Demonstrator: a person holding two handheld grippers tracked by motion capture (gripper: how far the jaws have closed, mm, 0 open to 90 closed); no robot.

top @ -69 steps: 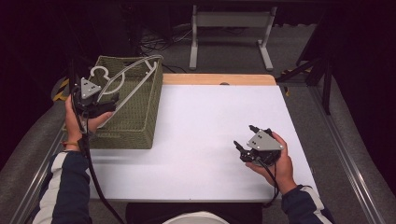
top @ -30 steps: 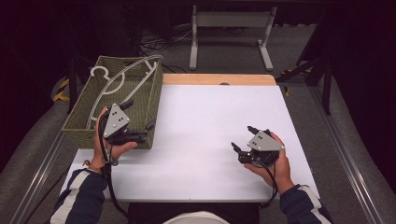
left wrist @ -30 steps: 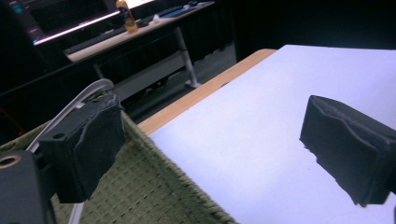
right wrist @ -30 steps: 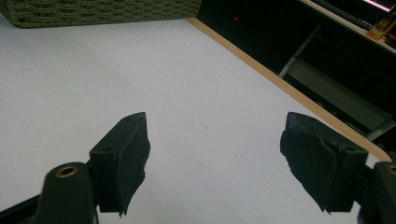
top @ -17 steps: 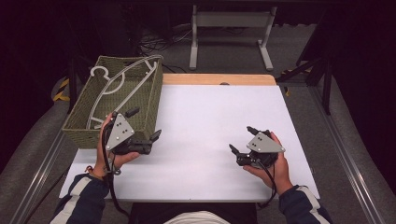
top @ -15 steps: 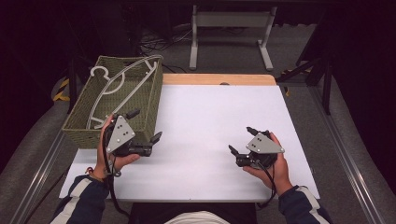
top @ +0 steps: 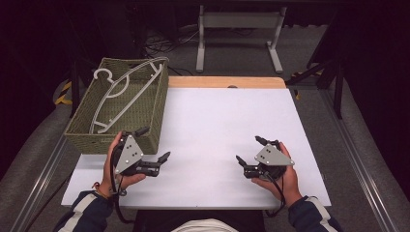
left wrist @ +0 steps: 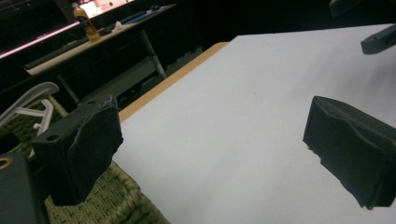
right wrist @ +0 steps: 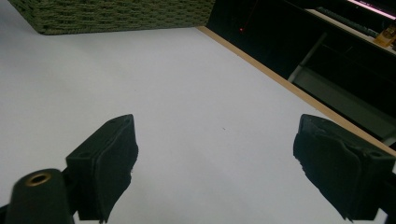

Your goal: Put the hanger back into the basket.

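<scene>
White hanger (top: 124, 92) lies diagonally in woven basket (top: 154, 116), tabletop (top: 217, 121) left. Likely light, rigid, slick plastic; grip straight bar. Left gripper (top: 153, 148) and right gripper (top: 248, 150): fingers apart, empty.

A dim workroom lay around a brightly lit white table.

The white rectangular tabletop (top: 227, 130) had a pale wooden strip (top: 225, 82) along its far edge and stood on grey carpeted floor (top: 314, 116). Beyond that edge stood a light grey metal stand with two splayed feet (top: 239, 29), with dark cables (top: 164, 43) lying on the floor beside it. Black angled frame legs (top: 319, 72) stood off the far right corner. Silver metal rails (top: 358, 159) ran along the floor on both sides. Farther off, a long dark bench (left wrist: 93, 42) carried an orange bottle (left wrist: 86, 21) under a pinkish strip of light (left wrist: 32, 42). The walls were lost in darkness.
</scene>
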